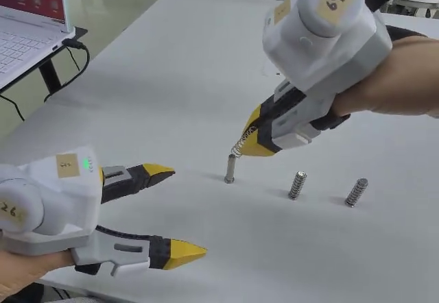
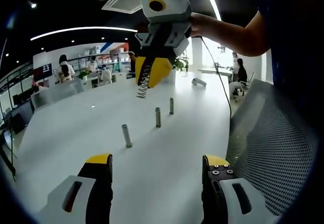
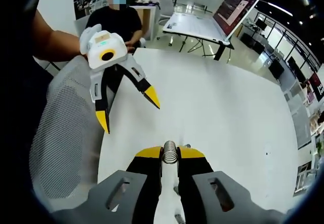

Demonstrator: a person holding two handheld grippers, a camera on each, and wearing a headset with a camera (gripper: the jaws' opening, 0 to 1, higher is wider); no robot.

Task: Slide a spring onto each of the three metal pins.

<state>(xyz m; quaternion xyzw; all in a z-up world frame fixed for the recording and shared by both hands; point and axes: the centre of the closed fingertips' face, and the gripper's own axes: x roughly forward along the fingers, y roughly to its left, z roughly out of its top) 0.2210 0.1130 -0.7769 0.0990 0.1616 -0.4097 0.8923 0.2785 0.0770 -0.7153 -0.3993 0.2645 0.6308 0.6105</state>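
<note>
Steel spring (image 1: 241, 140), clamped tilted in the right claw (image 1: 252, 142), hovers over the bare pin (image 1: 230, 168), so it wants lining up with the pin before lowering, while the left claw (image 1: 188, 212) gapes idle.

Your three short grey metal pins stand in a row on the white table (image 1: 171, 77). The left pin (image 1: 230, 168) is bare, a plain upright cylinder with a wider foot. The middle pin (image 1: 297, 185) and the right pin (image 1: 356, 192) each wear a silver coil spring, and both lean slightly right. The loose silver coil spring (image 1: 241, 142) is pinched at its upper end between the yellow tips of your right gripper (image 1: 255, 138). It is tilted, its lower end just above the left pin's top, not touching.
</note>
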